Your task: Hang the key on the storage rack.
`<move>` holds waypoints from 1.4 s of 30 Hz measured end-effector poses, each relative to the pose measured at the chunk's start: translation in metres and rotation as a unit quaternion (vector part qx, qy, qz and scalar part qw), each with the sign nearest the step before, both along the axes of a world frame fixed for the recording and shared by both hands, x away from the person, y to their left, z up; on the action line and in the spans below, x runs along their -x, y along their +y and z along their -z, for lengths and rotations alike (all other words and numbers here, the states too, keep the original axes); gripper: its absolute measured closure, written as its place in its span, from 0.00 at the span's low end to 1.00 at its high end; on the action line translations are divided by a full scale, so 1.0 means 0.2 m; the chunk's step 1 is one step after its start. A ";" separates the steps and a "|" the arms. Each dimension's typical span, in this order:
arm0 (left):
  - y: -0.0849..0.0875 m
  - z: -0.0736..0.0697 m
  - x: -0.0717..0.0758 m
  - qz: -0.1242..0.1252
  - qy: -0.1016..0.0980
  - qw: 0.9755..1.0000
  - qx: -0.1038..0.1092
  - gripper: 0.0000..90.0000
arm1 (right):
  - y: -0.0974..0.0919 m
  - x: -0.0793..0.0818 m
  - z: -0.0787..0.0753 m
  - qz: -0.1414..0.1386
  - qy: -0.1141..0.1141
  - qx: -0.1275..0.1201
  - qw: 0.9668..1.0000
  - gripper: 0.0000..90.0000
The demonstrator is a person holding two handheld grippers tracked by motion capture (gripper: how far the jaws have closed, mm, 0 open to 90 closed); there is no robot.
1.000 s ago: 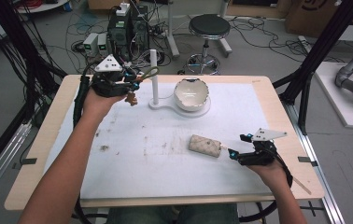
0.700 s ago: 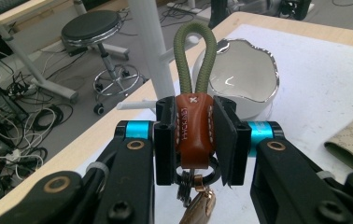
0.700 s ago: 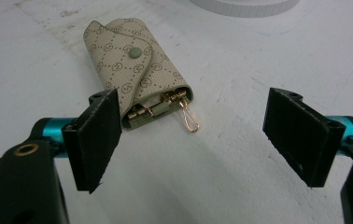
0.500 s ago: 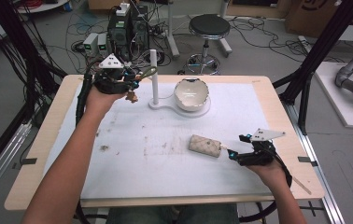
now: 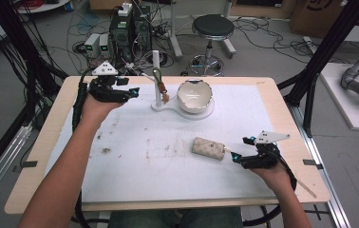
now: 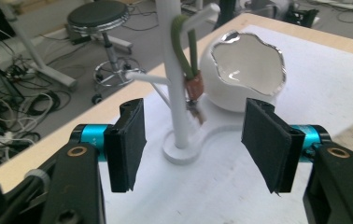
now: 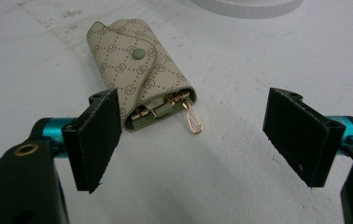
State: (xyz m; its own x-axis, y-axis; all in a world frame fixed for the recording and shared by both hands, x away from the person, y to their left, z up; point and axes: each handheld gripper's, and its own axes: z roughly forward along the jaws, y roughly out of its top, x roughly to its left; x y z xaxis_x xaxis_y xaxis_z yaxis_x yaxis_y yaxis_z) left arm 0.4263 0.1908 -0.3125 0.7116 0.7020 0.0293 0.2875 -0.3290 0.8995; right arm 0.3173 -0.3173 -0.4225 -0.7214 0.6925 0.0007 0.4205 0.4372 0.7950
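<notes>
At the upper left of the high view, the left gripper [image 5: 132, 90] is wide open and empty, facing the white post stand [image 6: 178, 74] that carries a green-looped key fob [image 6: 189, 65] beside a white egg-shaped bowl [image 5: 194, 95]. At lower right, the right gripper [image 7: 191, 128] is spread wide and empty, just beside the beige patterned key pouch [image 7: 137, 70] lying on the white-covered bench [image 5: 120, 166].

1. The stand [image 5: 156, 76] rises at the table's [image 5: 282, 109] far middle, with the bowl [image 5: 194, 95] just right of it on the shared base.
2. A key pouch [image 5: 208, 147] lies nearer, right of centre.
3. The stool [image 5: 212, 28] sits behind the table.
</notes>
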 end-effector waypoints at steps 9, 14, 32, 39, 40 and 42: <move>-0.03 0.12 0.13 0.043 0.028 0.999 0.009 0.36 | -0.01 0.00 0.00 0.001 -0.002 -0.003 1.000 0.22; -0.02 0.20 0.22 0.042 0.031 0.999 0.013 0.35 | -0.02 0.00 0.00 0.004 -0.002 -0.007 1.000 0.22; 0.06 0.46 0.49 0.023 0.053 0.997 0.045 0.27 | -0.02 -0.03 0.01 0.003 -0.002 -0.007 1.000 0.22; 0.10 0.51 0.50 0.019 0.053 0.997 0.044 0.23 | -0.01 -0.04 0.01 0.004 -0.001 -0.006 1.000 0.22; 0.11 0.51 0.49 0.021 0.053 0.997 0.044 0.23 | -0.02 -0.04 0.01 0.005 0.000 -0.007 1.000 0.22; 0.12 0.51 0.50 0.019 0.050 0.998 0.043 0.22 | -0.02 -0.04 0.01 0.007 0.000 -0.009 1.000 0.22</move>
State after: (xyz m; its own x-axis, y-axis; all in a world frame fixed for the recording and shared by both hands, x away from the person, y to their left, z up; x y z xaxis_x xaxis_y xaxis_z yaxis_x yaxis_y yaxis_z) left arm 0.3270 0.2143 -0.4155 0.7335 0.6720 -0.1019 0.3664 -0.2647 0.8920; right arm 0.3262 -0.3211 -0.4243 -0.7110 0.7030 0.0131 0.4266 0.4165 0.8028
